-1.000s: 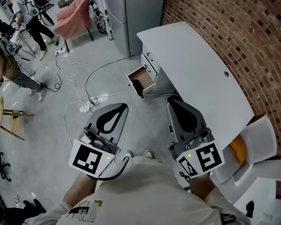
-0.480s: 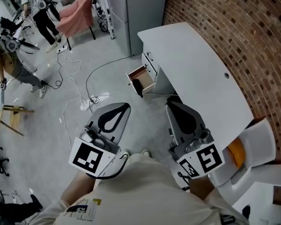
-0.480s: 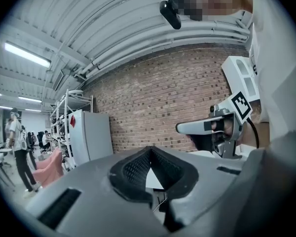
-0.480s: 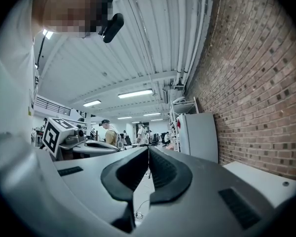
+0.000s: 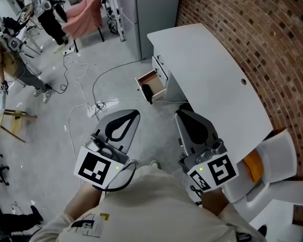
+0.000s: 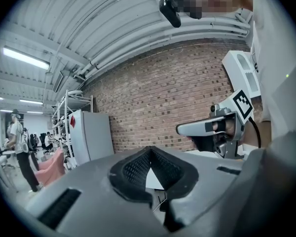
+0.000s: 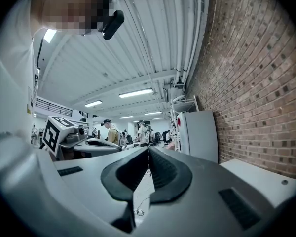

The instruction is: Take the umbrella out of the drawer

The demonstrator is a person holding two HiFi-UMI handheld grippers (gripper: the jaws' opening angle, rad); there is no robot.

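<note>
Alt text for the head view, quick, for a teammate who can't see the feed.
The left tongs and right tongs are both shut and empty, held side by side short of a white desk whose small drawer stands open with a dark object inside. A brick wall runs behind the desk.

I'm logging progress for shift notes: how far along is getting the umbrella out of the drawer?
Done: the drawer under the white desk stands open, a dark thing inside, likely the umbrella. In hand: nothing; the left gripper and right gripper are shut, empty, short of the drawer. Left: reach in, grip it, lift it out.
</note>
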